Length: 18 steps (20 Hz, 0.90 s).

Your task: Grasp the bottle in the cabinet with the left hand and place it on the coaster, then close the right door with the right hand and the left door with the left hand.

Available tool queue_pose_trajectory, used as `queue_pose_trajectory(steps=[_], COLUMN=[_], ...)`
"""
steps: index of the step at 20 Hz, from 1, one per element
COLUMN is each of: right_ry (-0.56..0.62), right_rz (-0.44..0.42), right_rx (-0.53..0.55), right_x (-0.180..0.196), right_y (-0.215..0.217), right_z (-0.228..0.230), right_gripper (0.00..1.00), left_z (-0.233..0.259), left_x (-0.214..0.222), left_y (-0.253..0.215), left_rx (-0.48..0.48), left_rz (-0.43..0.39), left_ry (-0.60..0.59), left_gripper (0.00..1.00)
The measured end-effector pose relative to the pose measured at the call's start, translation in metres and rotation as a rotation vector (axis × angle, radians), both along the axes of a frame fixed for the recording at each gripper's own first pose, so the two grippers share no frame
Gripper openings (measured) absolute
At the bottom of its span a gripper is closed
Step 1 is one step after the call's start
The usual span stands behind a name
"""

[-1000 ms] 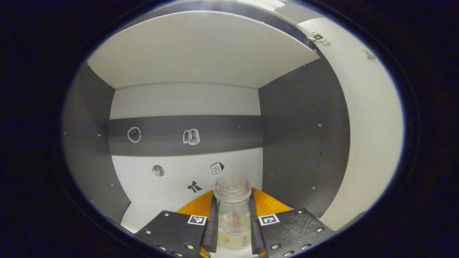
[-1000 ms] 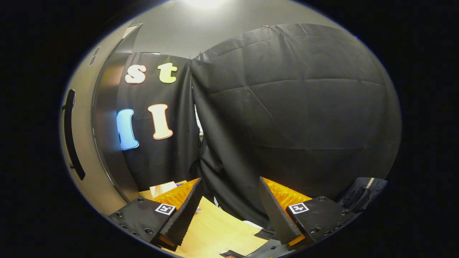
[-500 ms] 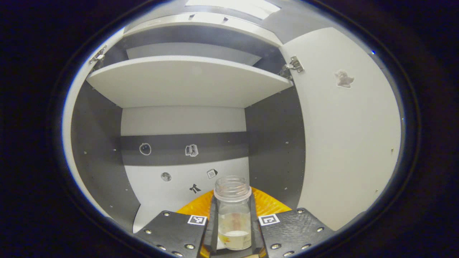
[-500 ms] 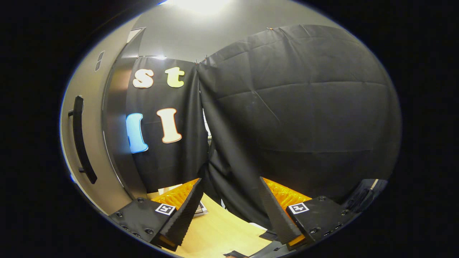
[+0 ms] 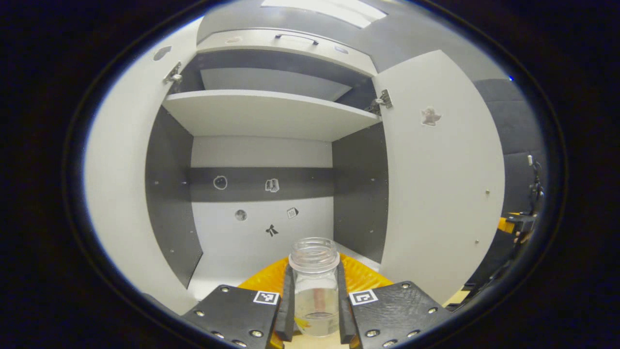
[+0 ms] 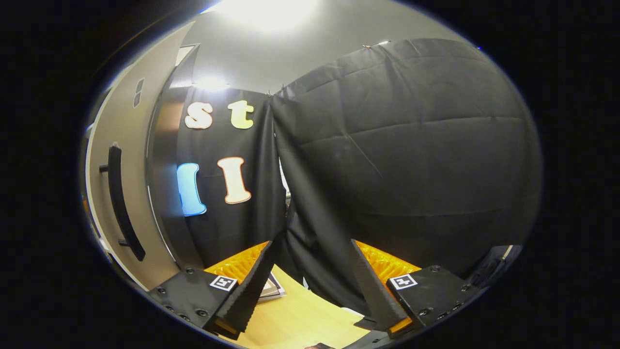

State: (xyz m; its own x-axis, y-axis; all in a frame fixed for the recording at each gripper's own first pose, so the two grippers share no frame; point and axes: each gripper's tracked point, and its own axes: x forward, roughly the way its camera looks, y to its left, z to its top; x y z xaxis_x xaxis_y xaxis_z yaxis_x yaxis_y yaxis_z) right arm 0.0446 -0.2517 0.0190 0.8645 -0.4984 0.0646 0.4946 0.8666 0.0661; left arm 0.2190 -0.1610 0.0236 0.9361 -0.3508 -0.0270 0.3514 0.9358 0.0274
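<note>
A clear, capless bottle (image 5: 315, 286) with a little liquid at its bottom sits between my left gripper's (image 5: 315, 303) two fingers, which press on its sides. It is held in front of the open cabinet (image 5: 261, 194). The cabinet's right door (image 5: 441, 184) stands open to my right, and the left door (image 5: 118, 194) stands open on the other side. In the right gripper view my right gripper (image 6: 310, 286) is open with nothing between its fingers, above a wooden table (image 6: 295, 317). The right door's outer face with its dark handle (image 6: 123, 203) is at that view's left edge.
A white shelf (image 5: 266, 109) spans the cabinet above the compartment the bottle came from. Small stickers dot the cabinet's back wall. A flat square piece (image 6: 271, 288) lies on the table by my right gripper's left finger. Black cloth hangs behind the table.
My left gripper has drawn back out of the cabinet with the bottle, so both doors and the upper shelf now show. The right gripper view has shifted slightly; the door handle sits lower.
</note>
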Motion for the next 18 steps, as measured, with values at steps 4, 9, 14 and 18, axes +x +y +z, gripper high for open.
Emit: queue_pose_trajectory(steps=[4,9,14,18], right_ry=[-0.001,0.018,0.034,0.047], right_rz=[0.002,0.026,0.043,0.057], right_rx=[-0.009,-0.019,-0.026,0.028], right_x=[-0.014,-0.034,-0.049,-0.052], right_y=[0.009,0.025,0.034,0.035], right_z=[0.002,-0.001,0.0,-0.008], right_gripper=[0.94,0.94,0.94,0.94], left_z=[-0.044,-0.108,-0.171,-0.206], left_x=[-0.029,-0.064,-0.09,-0.104], left_y=[0.008,0.009,0.005,-0.011], left_rx=[-0.011,-0.009,-0.055,-0.072], left_rz=[-0.005,-0.024,-0.036,-0.063], left_ry=[0.094,0.143,0.161,0.147], left_gripper=[0.44,0.44,0.31,0.38])
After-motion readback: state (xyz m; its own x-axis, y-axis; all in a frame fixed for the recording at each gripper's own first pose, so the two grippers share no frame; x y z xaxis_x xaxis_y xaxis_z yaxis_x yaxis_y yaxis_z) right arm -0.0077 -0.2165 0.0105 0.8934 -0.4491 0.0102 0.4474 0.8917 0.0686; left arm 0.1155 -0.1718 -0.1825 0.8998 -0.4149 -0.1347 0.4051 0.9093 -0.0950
